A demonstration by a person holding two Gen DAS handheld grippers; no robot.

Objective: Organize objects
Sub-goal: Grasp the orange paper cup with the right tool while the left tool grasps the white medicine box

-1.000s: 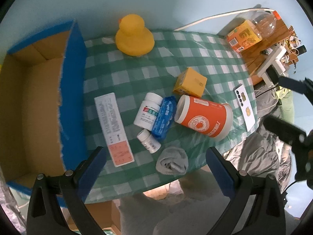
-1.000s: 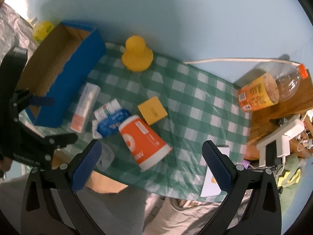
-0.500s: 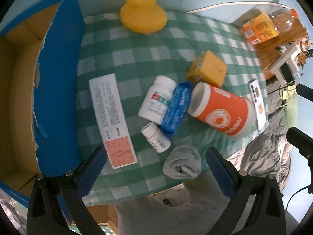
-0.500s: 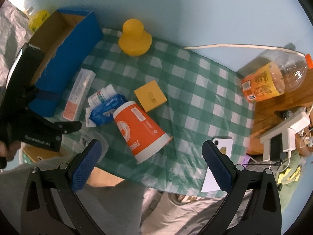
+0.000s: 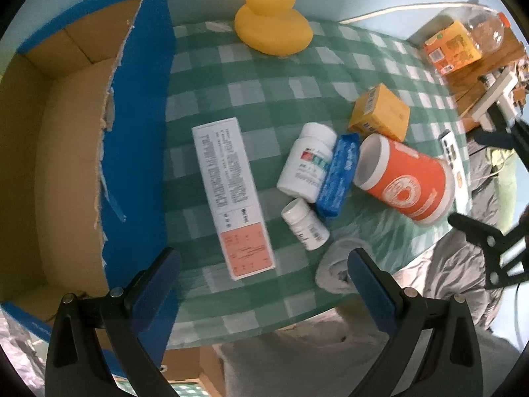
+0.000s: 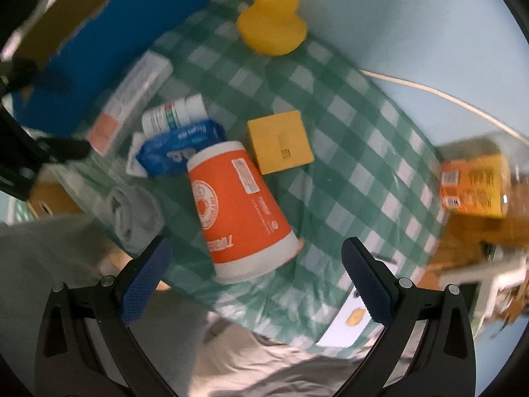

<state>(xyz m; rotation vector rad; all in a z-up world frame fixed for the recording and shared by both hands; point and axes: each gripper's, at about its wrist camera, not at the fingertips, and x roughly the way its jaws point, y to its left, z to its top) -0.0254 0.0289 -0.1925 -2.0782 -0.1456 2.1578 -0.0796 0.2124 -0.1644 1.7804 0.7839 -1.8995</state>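
On the green checked cloth (image 5: 264, 79) lie a long white box with a pink end (image 5: 231, 195), a large white pill bottle (image 5: 305, 163), a small white bottle (image 5: 305, 223), a blue packet (image 5: 339, 173), an orange cup on its side (image 5: 406, 183) (image 6: 238, 208), a yellow box (image 5: 380, 115) (image 6: 279, 140), a grey sock (image 5: 337, 266) (image 6: 134, 216) and a yellow rubber duck (image 5: 272, 18) (image 6: 271, 20). My left gripper (image 5: 264, 284) hangs open above the white box's near end. My right gripper (image 6: 253, 278) hangs open over the cup's wide end. Neither holds anything.
An open blue cardboard box (image 5: 66, 152) stands at the cloth's left side. A phone (image 6: 347, 326) lies at the near right edge. A drink bottle with an orange label (image 5: 459, 46) rests on a wooden surface at the far right. A person's grey-clad legs sit below the table edge.
Both grippers have dropped closer to the table. The left one moved in over the long white box, the right one over the orange cup. No object has moved.
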